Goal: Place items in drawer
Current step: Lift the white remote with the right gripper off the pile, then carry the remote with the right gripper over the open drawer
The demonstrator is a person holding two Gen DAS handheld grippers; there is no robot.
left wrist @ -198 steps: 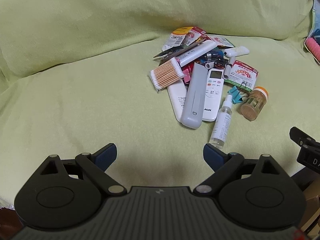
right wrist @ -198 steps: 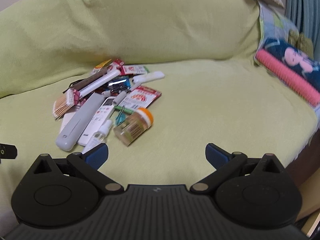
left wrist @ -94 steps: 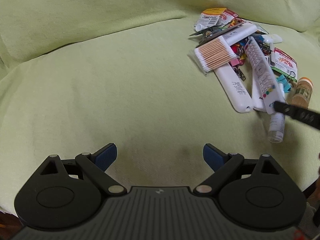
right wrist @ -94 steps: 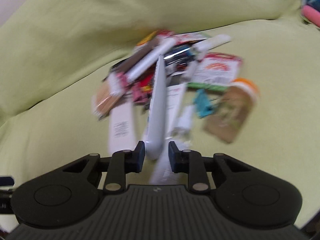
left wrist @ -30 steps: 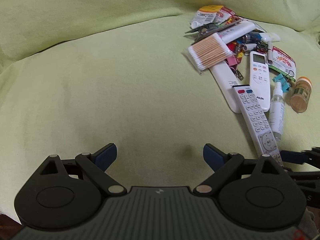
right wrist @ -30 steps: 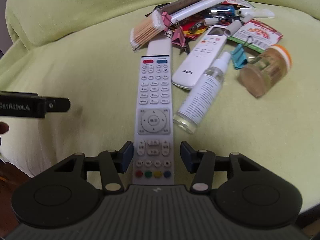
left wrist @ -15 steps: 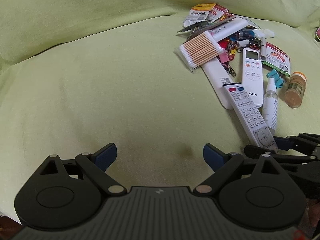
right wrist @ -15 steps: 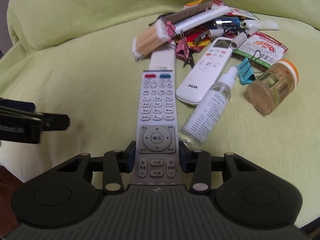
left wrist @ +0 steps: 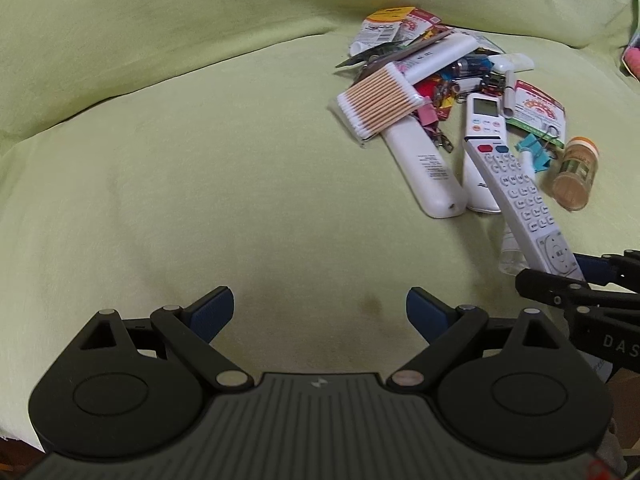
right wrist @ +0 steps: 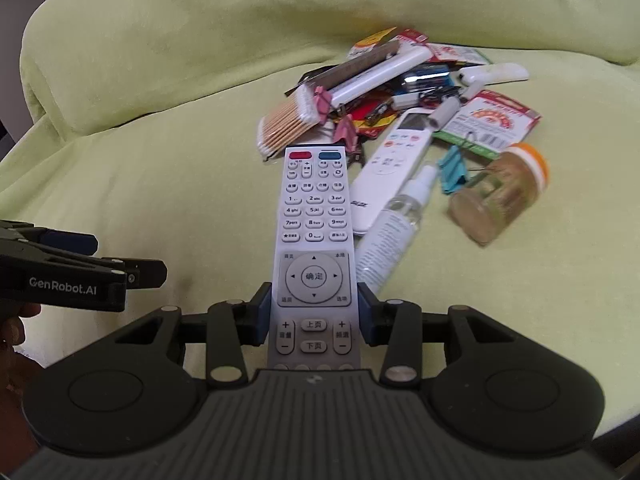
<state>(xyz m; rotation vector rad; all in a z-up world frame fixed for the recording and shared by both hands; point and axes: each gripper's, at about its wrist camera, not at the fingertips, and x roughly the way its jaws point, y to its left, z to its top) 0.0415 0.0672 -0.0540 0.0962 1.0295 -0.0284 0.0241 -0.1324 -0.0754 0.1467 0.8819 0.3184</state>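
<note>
The grey TV remote (right wrist: pixel 314 216) is pinched across its lower half between the blue-padded fingers (right wrist: pixel 261 314) of the right gripper (right wrist: pixel 314 316), keypad up, its red and blue top buttons pointing toward the pile of small items; in the left wrist view it appears raised off the sofa cover (left wrist: pixel 200 184), slanting over the clear spray bottle (right wrist: pixel 394 224). Just beside that bottle lies a white air-conditioner remote (right wrist: pixel 394 160), and a blank white remote (left wrist: pixel 420 168) lies beside it with a pack of cotton swabs (left wrist: pixel 380 102) resting on its far end. To the right lie a blue binder clip (right wrist: pixel 454 174) and an amber jar with an orange lid (right wrist: pixel 502 196) tipped on its side. Packets, a white tube and other small things are heaped behind. The left gripper (left wrist: pixel 320 314) hovers over bare green cover, its fingers (left wrist: pixel 214 310) spread wide with nothing between them.
</note>
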